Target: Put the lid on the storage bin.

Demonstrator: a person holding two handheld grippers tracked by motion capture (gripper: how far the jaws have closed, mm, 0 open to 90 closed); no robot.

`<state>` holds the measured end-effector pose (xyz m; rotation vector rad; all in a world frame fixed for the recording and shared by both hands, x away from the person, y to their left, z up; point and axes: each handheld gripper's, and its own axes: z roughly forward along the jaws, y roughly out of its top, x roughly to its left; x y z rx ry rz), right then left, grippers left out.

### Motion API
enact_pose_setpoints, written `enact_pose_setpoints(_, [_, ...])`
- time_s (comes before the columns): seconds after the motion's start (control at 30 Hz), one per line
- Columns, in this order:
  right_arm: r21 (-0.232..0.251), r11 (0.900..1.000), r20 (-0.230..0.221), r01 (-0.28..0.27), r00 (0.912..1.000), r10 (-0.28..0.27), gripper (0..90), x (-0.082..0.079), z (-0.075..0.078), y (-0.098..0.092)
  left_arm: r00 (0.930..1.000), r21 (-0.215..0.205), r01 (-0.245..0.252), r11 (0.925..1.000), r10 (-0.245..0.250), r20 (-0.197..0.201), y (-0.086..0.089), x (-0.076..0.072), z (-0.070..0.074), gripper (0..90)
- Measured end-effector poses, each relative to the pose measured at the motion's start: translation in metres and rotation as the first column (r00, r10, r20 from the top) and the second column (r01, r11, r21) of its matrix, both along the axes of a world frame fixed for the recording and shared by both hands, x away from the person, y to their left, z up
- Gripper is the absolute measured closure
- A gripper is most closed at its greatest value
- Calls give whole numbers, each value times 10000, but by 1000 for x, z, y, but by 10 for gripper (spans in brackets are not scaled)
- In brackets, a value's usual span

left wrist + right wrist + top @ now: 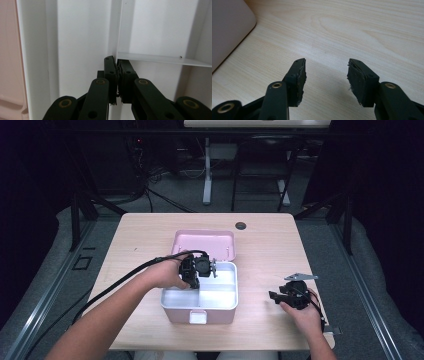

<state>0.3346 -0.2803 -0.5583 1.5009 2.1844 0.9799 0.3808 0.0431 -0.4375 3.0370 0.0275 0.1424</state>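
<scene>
Two grippers logged: left gripper (117, 65) nearly closed on white divider edge (120, 32) inside pink lunch box (200, 312) at table (270, 245) centre; right gripper (325, 75) held agape, empty, over bare wood.

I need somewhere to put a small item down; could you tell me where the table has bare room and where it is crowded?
The table is bare along its left side and far edge, and between the pink box and the right gripper. The middle is crowded: the lid lies behind the box, and the left gripper reaches into the box.
</scene>
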Motion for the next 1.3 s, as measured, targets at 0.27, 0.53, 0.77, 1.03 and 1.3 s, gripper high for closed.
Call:
enact_pose_setpoints(0.27, [110, 9999, 95, -132, 9999, 131, 472, 2, 13, 1, 9979, -191, -643, 9978, 642, -20, 13, 0, 0, 788])
enact_pose_setpoints(0.53, [156, 9995, 430, -266, 9987, 259, 487, 9, 45, 7, 9879, -1131, -1543, 9815, 1554, 8, 43, 1, 4, 728])
enact_pose_setpoints(0.77, [-68, 9989, 467, -473, 9978, 476, 513, 22, 70, 18, 9705, -2058, -2391, 9489, 2400, -209, 67, -1, 1, 696])
enact_pose_setpoints(1.03, [-390, 9980, 357, -507, 9980, 521, 537, 40, 93, 36, 9606, -2832, -2759, 9185, 2737, -479, 79, -2, -8, 708])
enact_pose_setpoints(1.3, [-188, 9988, 414, -456, 9981, 463, 541, 63, 108, 57, 9591, -3075, -2820, 9088, 2748, -675, 82, -4, -10, 759])
